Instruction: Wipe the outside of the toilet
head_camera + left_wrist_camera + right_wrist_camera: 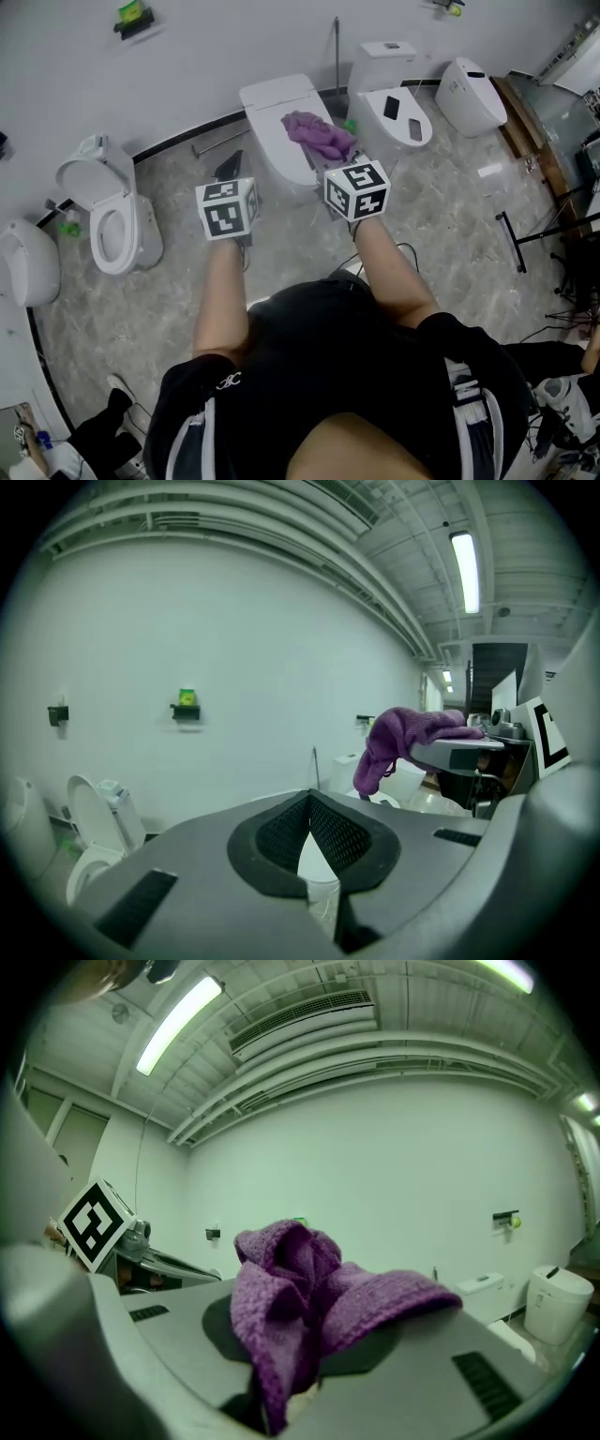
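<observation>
A white toilet (274, 105) with its lid down stands against the wall, straight ahead of me. My right gripper (337, 159) hangs over the toilet's right front and is shut on a crumpled purple cloth (320, 137), which bunches over the jaws (309, 1297). My left gripper (231, 169) hovers beside the toilet's left side, apart from it. Its jaws (309, 808) are shut with nothing in them; a sliver of white shows behind the pads. From the left gripper view the cloth (403, 738) droops off the right gripper (459, 754).
An open-lid toilet (112, 225) and another white unit (28, 262) stand to the left. Two more toilets (396, 105) (469, 94) stand to the right. A black metal rack (534, 234) is at the far right. A person's legs (94, 441) show at bottom left.
</observation>
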The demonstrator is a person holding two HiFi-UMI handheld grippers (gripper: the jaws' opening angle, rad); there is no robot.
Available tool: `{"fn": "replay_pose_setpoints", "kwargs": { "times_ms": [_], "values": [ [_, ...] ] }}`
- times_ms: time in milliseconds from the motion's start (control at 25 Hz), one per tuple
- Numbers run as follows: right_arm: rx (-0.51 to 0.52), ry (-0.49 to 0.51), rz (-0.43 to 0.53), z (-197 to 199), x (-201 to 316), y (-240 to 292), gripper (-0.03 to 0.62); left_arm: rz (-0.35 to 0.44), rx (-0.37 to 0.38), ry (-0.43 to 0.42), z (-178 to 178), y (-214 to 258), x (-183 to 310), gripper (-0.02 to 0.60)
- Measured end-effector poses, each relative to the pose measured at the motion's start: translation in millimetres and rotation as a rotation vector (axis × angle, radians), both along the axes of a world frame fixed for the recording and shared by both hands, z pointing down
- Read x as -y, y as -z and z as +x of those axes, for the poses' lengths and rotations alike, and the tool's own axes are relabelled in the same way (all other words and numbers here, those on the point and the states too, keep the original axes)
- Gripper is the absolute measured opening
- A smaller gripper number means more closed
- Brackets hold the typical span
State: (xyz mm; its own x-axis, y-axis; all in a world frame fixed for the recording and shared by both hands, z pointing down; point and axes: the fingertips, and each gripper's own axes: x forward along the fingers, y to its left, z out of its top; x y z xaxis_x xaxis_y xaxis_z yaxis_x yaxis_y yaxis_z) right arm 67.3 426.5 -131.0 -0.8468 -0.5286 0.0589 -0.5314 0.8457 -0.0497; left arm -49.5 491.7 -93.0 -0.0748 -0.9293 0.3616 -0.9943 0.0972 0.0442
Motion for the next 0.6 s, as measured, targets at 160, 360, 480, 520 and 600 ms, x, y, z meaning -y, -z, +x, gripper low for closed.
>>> {"fn": "replay_pose_setpoints", "kwargs": {
  "times_ms": [160,360,480,520,600],
  "values": [
    [-0.013,0.005,-0.017,-18,18,-11,0.097,0.009,-0.020,0.031,-23,-5,13,0.006],
    [-0.005,0.022,-0.017,-31,52,-18,0.097,-0.008,-0.010,0.060,-40,-15,37,0.006],
    [0.012,0.027,-0.020,-38,82,-24,0.097,-0.017,-0.002,0.078,-51,-23,59,0.006],
    [0.017,0.030,-0.025,-42,93,-27,0.097,-0.023,0.005,0.085,-56,-26,68,0.006],
    [0.026,0.034,-0.039,-47,118,-34,0.097,-0.036,0.023,0.093,-64,-29,89,0.006]
  ]
}}
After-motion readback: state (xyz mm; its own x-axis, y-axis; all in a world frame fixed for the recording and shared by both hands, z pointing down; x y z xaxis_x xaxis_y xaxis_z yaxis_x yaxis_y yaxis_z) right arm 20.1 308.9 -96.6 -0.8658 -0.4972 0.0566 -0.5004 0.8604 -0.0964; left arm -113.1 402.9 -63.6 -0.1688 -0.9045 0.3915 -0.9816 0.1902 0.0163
